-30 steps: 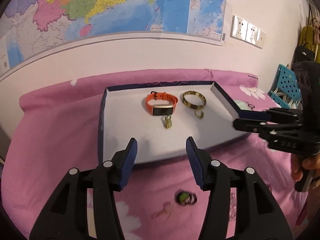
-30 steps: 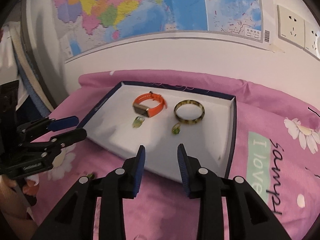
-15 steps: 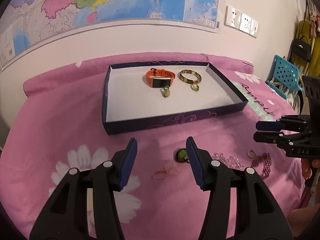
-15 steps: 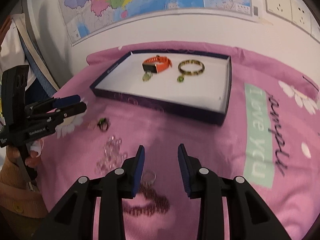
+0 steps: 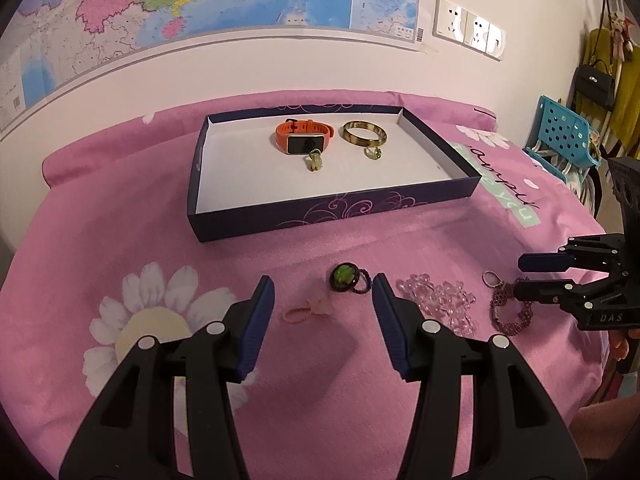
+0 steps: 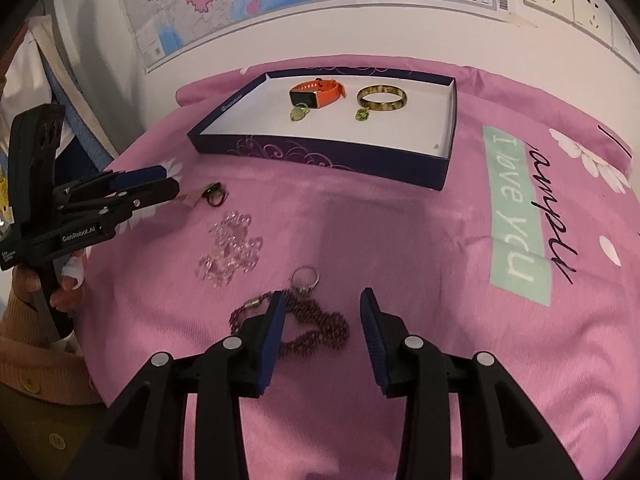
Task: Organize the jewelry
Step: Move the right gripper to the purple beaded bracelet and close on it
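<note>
Right wrist: gripper [image 6: 322,312] jaws opening over maroon bracelet [image 6: 320,330]; probably untouched.

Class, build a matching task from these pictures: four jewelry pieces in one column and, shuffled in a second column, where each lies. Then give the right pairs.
Column one:
1. orange watch
2. gold bangle
3. clear bead strand
4. dark red chain

Column two:
A. on the pink cloth, between the two grippers' reach
B. in the box, right of the other band
C. under the right gripper, between its open jaws
D. in the box, left of the other band

Pairs: 1-D, 2-B, 3-A, 4-C
</note>
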The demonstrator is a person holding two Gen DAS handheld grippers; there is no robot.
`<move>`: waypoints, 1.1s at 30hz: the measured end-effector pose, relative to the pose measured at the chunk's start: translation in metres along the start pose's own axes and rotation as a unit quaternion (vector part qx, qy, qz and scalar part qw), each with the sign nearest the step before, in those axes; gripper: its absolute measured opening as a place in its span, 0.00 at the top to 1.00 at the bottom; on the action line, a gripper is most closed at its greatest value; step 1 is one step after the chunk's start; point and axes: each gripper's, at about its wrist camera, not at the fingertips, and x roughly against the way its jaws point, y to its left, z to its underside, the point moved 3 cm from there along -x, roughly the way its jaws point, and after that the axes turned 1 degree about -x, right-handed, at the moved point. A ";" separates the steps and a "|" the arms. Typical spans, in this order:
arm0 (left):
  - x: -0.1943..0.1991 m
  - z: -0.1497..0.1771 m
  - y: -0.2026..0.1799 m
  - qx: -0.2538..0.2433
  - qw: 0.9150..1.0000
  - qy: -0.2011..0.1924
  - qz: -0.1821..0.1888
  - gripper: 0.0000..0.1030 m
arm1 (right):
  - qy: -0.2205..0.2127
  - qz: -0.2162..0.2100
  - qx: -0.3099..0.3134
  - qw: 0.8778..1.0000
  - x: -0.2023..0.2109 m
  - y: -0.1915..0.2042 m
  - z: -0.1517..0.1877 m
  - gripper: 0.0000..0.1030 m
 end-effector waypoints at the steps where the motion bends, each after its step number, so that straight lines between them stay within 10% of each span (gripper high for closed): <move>1: 0.000 0.001 0.000 0.001 1.000 0.001 0.002 0.51 | 0.001 -0.001 0.002 1.000 0.000 0.001 0.001 0.65; 11: -0.002 0.010 -0.001 0.003 1.000 0.014 -0.001 0.51 | 0.009 0.015 0.021 1.000 -0.006 0.011 0.006 0.64; 18: -0.007 0.013 0.000 0.006 1.000 0.025 -0.001 0.52 | 0.013 0.021 0.039 0.999 -0.006 0.016 0.009 0.89; 33: -0.012 0.011 0.001 -0.002 0.999 0.035 -0.007 0.58 | -0.005 -0.030 0.029 0.999 0.004 0.023 0.000 0.97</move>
